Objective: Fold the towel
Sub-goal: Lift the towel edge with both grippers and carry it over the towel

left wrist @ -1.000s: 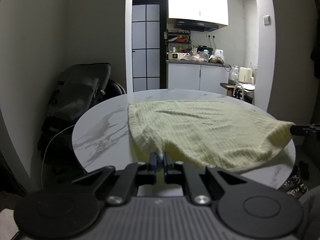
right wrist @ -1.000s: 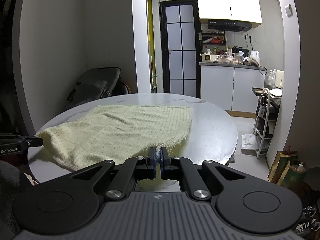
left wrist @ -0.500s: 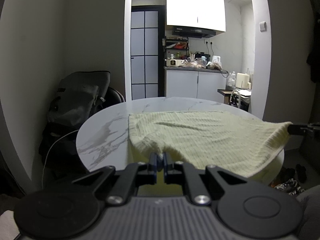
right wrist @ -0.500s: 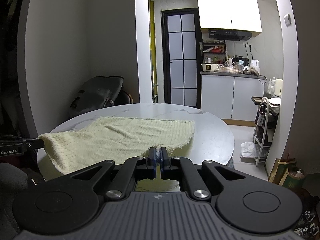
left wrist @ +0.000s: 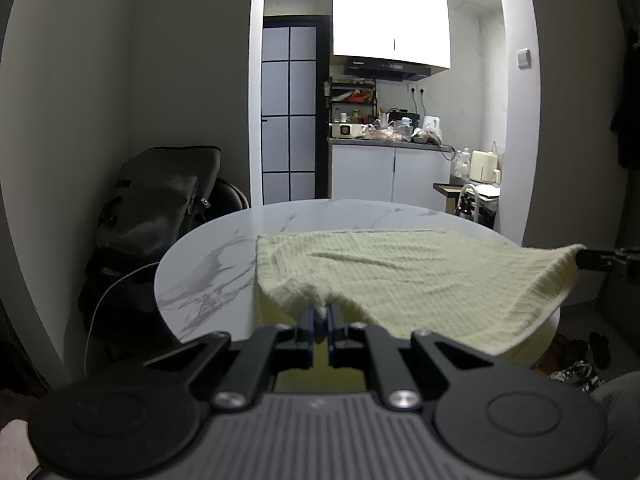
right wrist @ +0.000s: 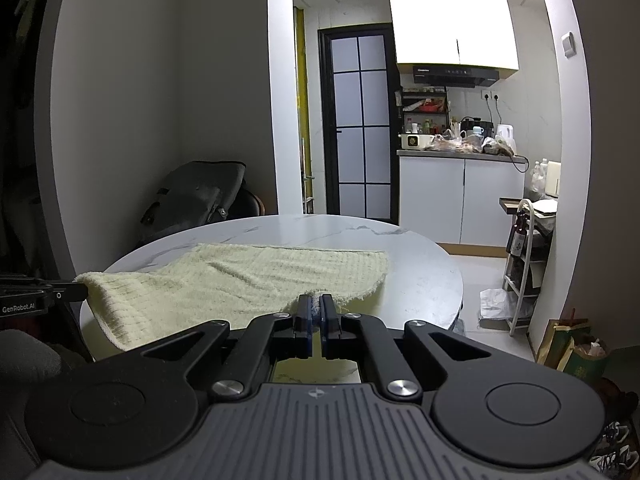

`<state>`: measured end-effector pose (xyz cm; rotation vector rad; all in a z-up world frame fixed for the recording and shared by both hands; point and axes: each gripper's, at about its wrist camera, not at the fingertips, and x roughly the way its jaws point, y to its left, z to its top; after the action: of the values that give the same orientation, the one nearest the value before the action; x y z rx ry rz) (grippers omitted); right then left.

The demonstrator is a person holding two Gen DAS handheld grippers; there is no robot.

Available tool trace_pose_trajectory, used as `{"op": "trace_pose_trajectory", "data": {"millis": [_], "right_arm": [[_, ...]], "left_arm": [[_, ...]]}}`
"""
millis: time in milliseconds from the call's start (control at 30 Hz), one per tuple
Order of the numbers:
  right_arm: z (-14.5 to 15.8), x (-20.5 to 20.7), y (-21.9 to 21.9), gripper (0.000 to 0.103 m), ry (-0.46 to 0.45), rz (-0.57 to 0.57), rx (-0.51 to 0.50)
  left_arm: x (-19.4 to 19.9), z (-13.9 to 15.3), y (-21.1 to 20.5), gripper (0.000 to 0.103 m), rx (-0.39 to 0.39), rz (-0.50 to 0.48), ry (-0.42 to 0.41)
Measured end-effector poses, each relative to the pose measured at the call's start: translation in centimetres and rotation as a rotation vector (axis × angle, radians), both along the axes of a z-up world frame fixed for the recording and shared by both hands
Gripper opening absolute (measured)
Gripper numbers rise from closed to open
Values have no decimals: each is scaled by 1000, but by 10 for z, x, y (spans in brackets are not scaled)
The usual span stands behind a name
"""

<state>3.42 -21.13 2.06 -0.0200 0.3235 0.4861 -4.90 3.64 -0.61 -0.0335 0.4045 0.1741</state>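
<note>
I see the towel point(left wrist: 400, 280), pale yellow with a waffle weave, spread over the near half of the round tabletop point(left wrist: 208, 264). Its two near corners are lifted: my left tongs point(left wrist: 319, 314) are clamped on one at 6 o'clock, my right tongs point(right wrist: 315, 310) on the other. The fabric sags between them, its hem frayed. The tabletop is white marble with grey veins. At 12 o'clock stands a white kitchen counter point(right wrist: 460, 204); at 9 o'clock, a dark bag point(left wrist: 156, 204).

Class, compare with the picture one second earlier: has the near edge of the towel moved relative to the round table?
Yes. In the left wrist view the towel now hangs farther out past the near rim of the marble table, covering less of the tabletop, pulled toward the camera.
</note>
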Motion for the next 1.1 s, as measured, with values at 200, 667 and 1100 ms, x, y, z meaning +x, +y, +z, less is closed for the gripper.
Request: {"op": "trace_pose_trajectory", "data": {"millis": [200, 667, 1100], "right_arm": [[4, -3, 2, 4, -20, -2, 6], [29, 3, -1, 4, -61, -5, 30], [30, 18, -2, 4, -48, -10, 41]], "left_arm": [[0, 4, 3, 6, -10, -1, -10], [5, 29, 8, 6, -5, 0, -46], [22, 31, 11, 6, -9, 13, -27]]}}
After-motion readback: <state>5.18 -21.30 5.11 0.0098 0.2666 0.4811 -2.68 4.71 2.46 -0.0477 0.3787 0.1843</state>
